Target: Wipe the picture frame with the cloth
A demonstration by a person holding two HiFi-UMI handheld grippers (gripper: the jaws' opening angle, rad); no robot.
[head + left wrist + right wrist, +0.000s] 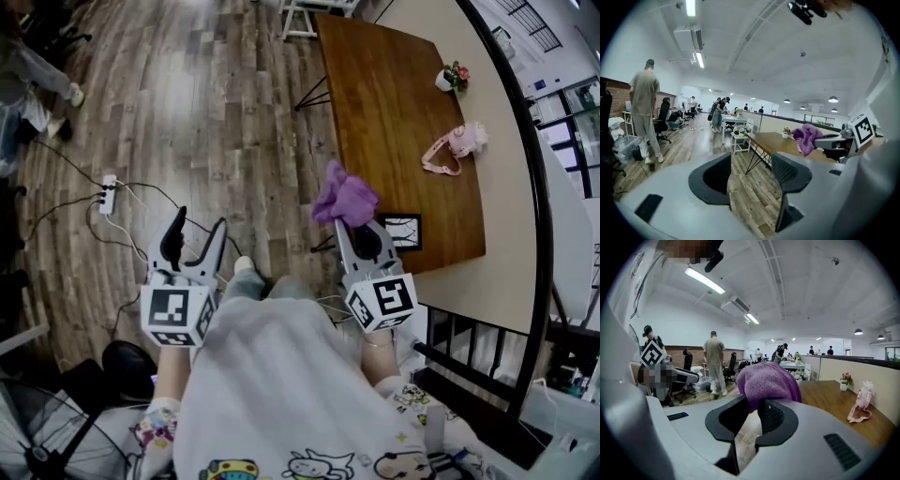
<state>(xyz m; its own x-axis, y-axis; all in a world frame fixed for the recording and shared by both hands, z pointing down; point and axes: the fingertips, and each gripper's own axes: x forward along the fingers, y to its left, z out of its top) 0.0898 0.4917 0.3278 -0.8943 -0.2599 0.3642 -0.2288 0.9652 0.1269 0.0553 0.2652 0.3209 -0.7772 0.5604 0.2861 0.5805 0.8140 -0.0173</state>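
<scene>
The purple cloth (345, 196) is bunched at the tip of my right gripper (349, 223), which is shut on it, just left of the wooden table's near corner. In the right gripper view the cloth (768, 382) bulges up from between the closed jaws of the right gripper (753, 412). The small black picture frame (403, 231) lies flat on the table (394, 112) near its front edge, right beside that gripper. My left gripper (199, 223) hangs over the wooden floor, open and empty. In the left gripper view, floor shows between the spread jaws of the left gripper (751, 176), and the cloth (806, 136) shows at the right.
A pink item (453, 147) and a small flower pot (453, 77) sit further back on the table. A power strip (108, 194) with cables lies on the floor at left. A black railing (525, 187) runs beyond the table. People stand among desks far off (714, 363).
</scene>
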